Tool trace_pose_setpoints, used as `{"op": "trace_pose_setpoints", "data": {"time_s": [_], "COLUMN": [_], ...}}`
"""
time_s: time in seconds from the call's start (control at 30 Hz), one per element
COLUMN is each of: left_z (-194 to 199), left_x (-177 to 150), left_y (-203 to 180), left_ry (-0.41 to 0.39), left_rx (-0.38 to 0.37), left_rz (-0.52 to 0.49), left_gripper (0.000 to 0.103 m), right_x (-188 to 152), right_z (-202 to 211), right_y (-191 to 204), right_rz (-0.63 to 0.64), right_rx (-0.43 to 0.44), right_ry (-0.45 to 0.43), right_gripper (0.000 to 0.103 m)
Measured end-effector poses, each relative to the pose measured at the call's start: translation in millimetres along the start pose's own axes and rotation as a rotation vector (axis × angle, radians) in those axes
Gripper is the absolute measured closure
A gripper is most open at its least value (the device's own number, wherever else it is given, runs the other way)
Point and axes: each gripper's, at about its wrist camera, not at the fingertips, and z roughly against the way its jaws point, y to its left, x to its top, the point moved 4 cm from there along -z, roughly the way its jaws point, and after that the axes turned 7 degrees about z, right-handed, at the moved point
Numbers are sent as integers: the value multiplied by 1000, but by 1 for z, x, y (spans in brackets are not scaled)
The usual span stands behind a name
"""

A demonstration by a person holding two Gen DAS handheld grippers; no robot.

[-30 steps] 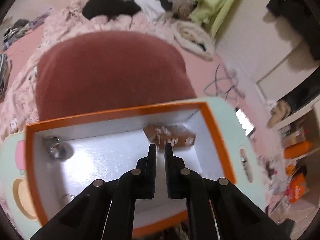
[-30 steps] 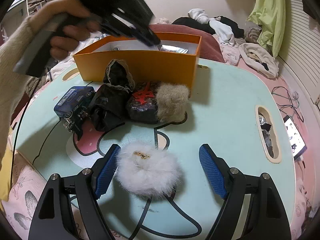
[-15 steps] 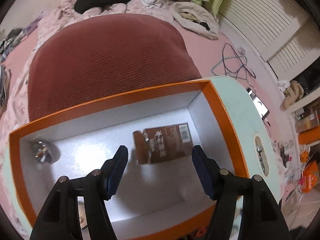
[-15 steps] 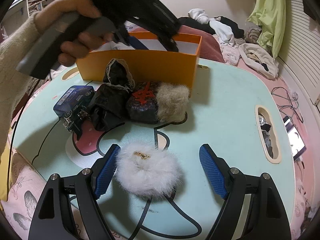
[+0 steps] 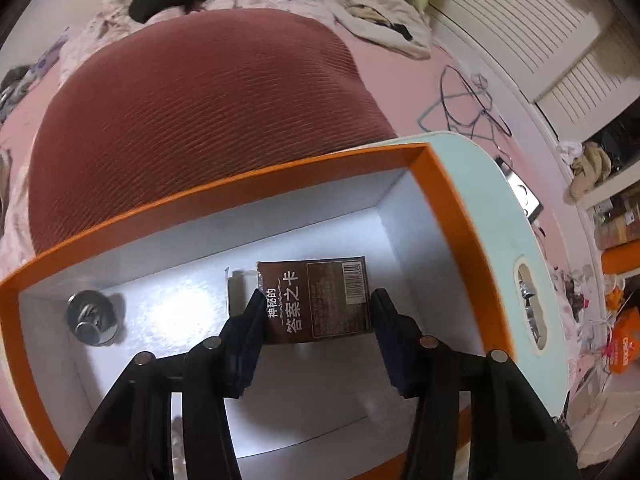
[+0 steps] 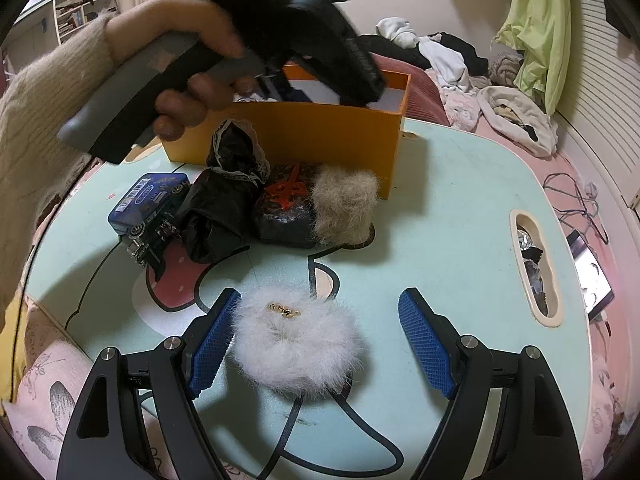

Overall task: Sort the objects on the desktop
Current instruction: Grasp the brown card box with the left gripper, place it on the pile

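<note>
An orange box point(image 5: 240, 188) with a white inside stands at the back of the mint table point(image 6: 460, 200). A brown card box point(image 5: 332, 292) lies flat on its floor. My left gripper point(image 5: 317, 304) reaches down into the orange box point(image 6: 320, 132), its jaws closing with the card box between them and the pads against its two short ends. A hand point(image 6: 192, 92) holds that gripper. My right gripper point(image 6: 320, 300) hangs open low over the table's front. A white fluffy puff point(image 6: 296, 340) with a gold clasp lies between its blue pads, nearer the left one.
A round metal piece point(image 5: 92, 318) lies in the orange box's left corner. In front of the box sit a beige fur puff point(image 6: 344, 208), a dark bundle with a red clip point(image 6: 284, 212), black lace cloth point(image 6: 224, 200) and a blue tin point(image 6: 148, 196). A dark red cushion point(image 5: 200, 100) lies behind.
My left gripper went from shut to wide open, sank lower into the orange box, then narrowed around the brown card box. The right gripper and the white puff kept still.
</note>
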Motion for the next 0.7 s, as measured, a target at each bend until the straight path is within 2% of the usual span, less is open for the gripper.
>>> {"op": "trace_pose_setpoints", "data": {"time_s": [0.13, 0.27, 0.4, 0.57, 0.63, 0.67, 0.7], "left_z": [37, 104, 132, 121, 112, 110, 111], "left_x": [-10, -45, -92, -131, -136, -140, -143], "left_y": [20, 33, 38, 36, 40, 45, 47], "left_ry": [-107, -246, -293, -297, -317, -344, -371], "left_rx": [-139, -254, -250, -229, -248, -245, -235], "left_rz": [78, 107, 101, 104, 128, 160, 183], "left_gripper": [53, 53, 53, 51, 42, 32, 28], "right_x": [0, 0, -1, 0, 0, 1, 1], "right_z": [0, 1, 1, 1, 1, 1, 1], "right_y": [0, 0, 2, 2, 2, 2, 2], "right_rz": [0, 2, 4, 6, 8, 8, 7], "right_rx": [-1, -3, -7, -11, -14, -14, -14], "right_ry": [0, 1, 2, 4, 5, 5, 5], "right_gripper": [22, 22, 22, 22, 22, 22, 22]}}
